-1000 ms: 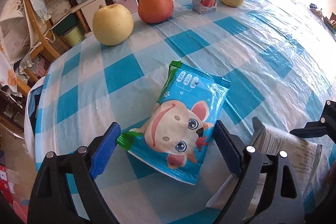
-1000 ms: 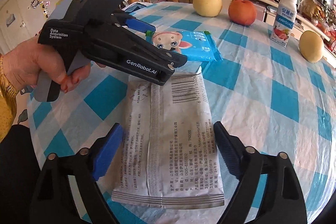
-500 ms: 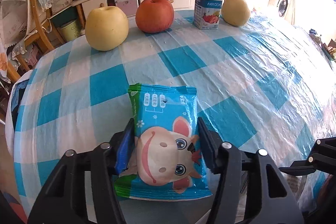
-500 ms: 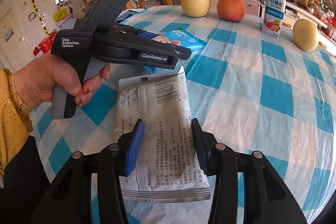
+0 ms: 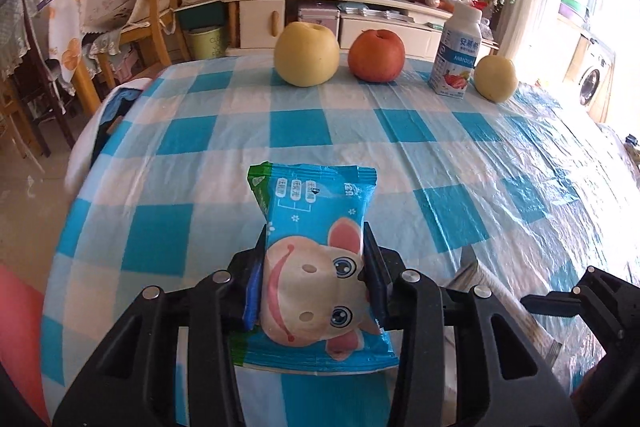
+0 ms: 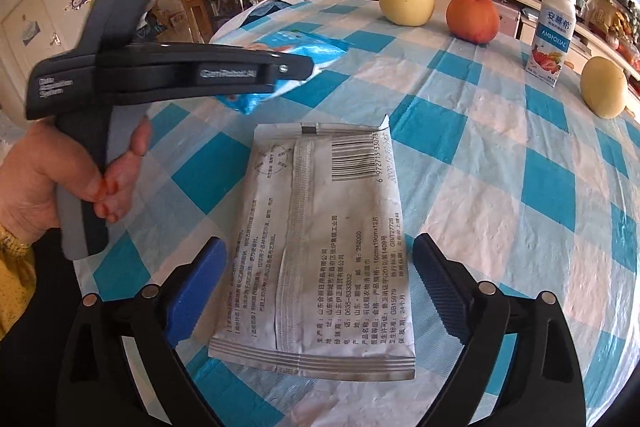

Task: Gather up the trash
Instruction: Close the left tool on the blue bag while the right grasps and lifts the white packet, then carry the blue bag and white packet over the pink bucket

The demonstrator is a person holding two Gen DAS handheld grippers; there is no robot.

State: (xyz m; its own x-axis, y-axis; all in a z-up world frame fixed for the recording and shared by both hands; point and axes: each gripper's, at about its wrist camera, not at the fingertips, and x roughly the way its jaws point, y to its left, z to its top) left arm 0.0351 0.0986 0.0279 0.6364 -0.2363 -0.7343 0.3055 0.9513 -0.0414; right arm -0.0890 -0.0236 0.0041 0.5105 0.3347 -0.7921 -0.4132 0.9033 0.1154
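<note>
A round table covered in a blue-and-white checked cloth holds two pieces of trash near its close edge. The left gripper has its two fingers pressed against the sides of a blue snack wrapper printed with a cartoon animal; a second ago the fingers stood wide either side of it as it lay flat, and now the wrapper looks raised off the cloth, seen from the right wrist view hanging from the gripper's tip. The right gripper has its fingers spread apart again around a flat silver packet, barcode side up, which lies on the cloth; half a second ago they were closed in much nearer its edges. So one piece appears collected and the second is released or not yet secured. At the far edge, well apart from the trash, stand a yellow apple, a red apple, a milk bottle and another yellow fruit.
</note>
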